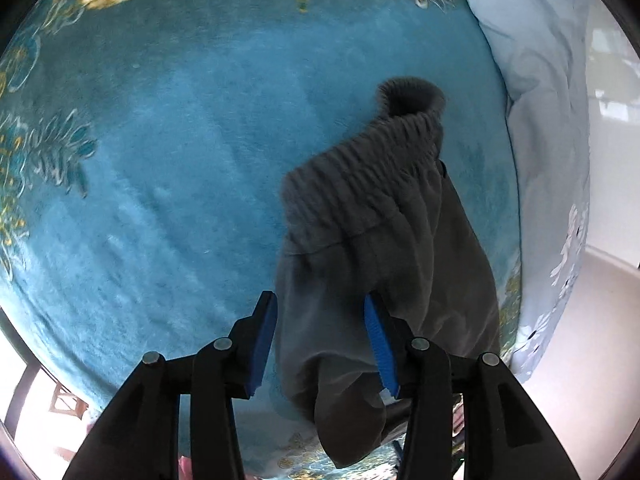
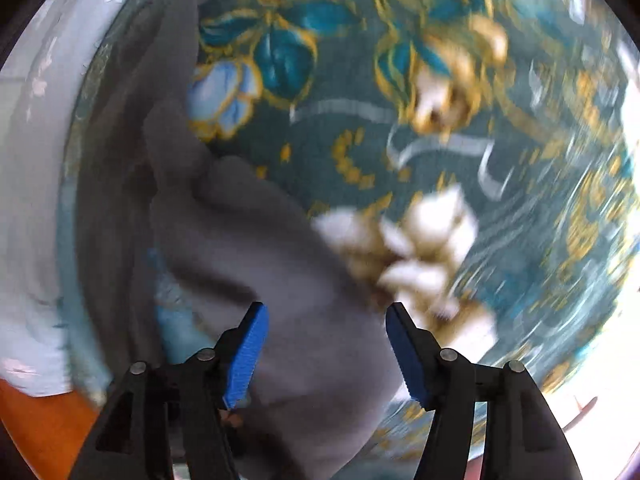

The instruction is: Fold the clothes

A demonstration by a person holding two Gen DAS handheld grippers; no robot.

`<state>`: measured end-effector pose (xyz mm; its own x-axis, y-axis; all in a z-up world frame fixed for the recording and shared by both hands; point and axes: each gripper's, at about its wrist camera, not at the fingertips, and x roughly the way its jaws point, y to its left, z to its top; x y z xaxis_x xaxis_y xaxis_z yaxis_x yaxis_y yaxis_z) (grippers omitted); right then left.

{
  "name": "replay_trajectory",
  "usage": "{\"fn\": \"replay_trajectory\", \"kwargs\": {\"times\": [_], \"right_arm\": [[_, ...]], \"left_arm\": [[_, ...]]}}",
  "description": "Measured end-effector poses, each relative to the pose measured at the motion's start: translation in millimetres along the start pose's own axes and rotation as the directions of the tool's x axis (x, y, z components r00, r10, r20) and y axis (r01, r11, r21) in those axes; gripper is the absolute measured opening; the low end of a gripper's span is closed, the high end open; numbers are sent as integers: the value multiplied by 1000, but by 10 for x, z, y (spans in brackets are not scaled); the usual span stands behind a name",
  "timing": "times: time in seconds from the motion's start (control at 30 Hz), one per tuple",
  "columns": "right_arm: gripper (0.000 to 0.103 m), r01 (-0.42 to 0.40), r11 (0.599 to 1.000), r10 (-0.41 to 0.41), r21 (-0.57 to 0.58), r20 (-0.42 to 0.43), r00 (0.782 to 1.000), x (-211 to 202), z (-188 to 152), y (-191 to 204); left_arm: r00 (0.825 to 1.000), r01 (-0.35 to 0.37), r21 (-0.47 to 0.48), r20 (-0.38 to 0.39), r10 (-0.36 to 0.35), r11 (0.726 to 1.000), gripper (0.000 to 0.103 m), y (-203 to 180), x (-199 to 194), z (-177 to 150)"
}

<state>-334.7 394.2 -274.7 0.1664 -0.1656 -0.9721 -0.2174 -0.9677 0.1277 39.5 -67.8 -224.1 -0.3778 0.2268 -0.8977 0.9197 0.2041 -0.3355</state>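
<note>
Two tools [image 1: 322, 320] [image 2: 326, 326] agape; one grey garment [image 1: 376, 232]; one teal blanket [image 1: 180, 140].

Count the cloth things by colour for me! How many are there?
Grey: 1, the grey pants.
Teal with gold flowers: 1, the teal floral blanket.
Pale blue: 1, the pale blue quilt.
Total: 3.
</note>
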Motion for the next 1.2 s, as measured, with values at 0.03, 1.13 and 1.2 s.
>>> {"fn": "replay_trajectory", "kwargs": {"times": [0.03, 1.13, 1.2], "right_arm": [[65, 2, 1000, -2, 2, -2, 1000, 21, 19, -8], [7, -304, 936, 287, 179, 117, 951, -1104, 304, -535], [7, -291, 936, 275, 200, 104, 956, -1011, 281, -492]], "left_arm": [[1000, -8, 1, -2, 8, 1000, 45, -42, 25, 12], [978, -17, 185, 206, -22, 983, 28, -721, -725, 267], [987, -25, 104, 162, 7, 994, 28, -417, -523, 270]]}}
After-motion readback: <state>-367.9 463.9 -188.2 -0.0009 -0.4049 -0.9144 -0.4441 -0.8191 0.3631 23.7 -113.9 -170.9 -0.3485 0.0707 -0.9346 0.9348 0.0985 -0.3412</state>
